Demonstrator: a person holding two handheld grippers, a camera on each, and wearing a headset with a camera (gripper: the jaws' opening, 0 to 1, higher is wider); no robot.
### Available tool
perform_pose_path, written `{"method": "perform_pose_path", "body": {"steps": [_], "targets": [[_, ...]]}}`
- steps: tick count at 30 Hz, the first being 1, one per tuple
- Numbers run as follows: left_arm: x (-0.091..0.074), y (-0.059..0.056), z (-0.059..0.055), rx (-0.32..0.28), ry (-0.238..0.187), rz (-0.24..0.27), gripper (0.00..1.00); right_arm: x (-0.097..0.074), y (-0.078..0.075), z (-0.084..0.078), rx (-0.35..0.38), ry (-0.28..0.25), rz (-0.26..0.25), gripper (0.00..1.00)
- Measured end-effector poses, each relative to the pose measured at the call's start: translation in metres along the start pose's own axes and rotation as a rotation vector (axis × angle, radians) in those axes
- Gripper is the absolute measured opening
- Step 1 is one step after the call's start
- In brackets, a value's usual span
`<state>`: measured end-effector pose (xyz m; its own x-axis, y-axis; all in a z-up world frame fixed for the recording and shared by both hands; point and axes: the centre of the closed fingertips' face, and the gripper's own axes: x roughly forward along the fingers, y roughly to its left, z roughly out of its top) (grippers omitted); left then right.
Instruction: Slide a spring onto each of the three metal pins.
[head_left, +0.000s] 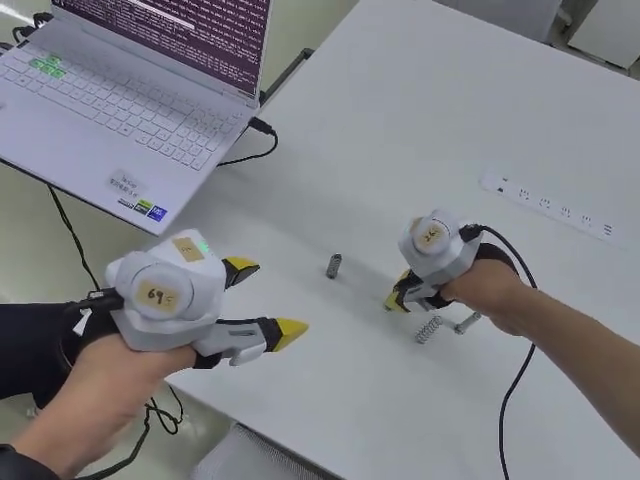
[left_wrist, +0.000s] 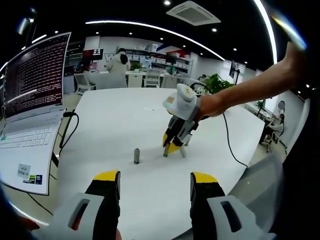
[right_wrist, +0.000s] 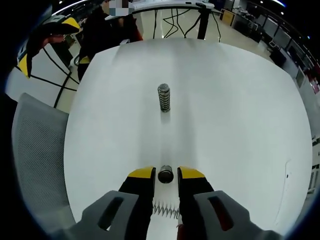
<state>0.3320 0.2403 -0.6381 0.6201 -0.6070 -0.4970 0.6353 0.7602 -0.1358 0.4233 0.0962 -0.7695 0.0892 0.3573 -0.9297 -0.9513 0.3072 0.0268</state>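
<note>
On the white table (head_left: 420, 120), the left claw (head_left: 268, 297) hangs wide open near the front edge, while the right claw (right_wrist: 166, 173) is closed on a bare metal pin (right_wrist: 165, 174). One finished pin (right_wrist: 164, 97) stands ahead, spring on; the loose spring (head_left: 428, 328) beside the right claw likely needs picking up next

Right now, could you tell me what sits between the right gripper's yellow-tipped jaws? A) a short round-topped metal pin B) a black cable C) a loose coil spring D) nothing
A: the short round-topped metal pin stands between the yellow tips of the right gripper.
</note>
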Motion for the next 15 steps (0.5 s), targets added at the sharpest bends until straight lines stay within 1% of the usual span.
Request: {"method": "perform_pose_path", "body": {"steps": [4, 7, 10, 15], "targets": [[0.0, -0.002, 0.004, 0.01, -0.005, 0.0, 0.52, -0.013, -0.004, 0.0, 0.016, -0.027, -0.026, 0.19], [-0.001, -0.004, 0.006, 0.014, -0.009, -0.001, 0.52, -0.024, -0.004, -0.003, 0.032, -0.043, -0.04, 0.22], [-0.001, -0.008, 0.008, 0.018, -0.013, -0.005, 0.52, -0.034, -0.004, -0.008, 0.041, -0.057, -0.065, 0.24], [-0.003, -0.013, 0.009, 0.019, -0.019, -0.009, 0.52, -0.045, -0.001, -0.012, 0.06, -0.086, -0.08, 0.26]]}}
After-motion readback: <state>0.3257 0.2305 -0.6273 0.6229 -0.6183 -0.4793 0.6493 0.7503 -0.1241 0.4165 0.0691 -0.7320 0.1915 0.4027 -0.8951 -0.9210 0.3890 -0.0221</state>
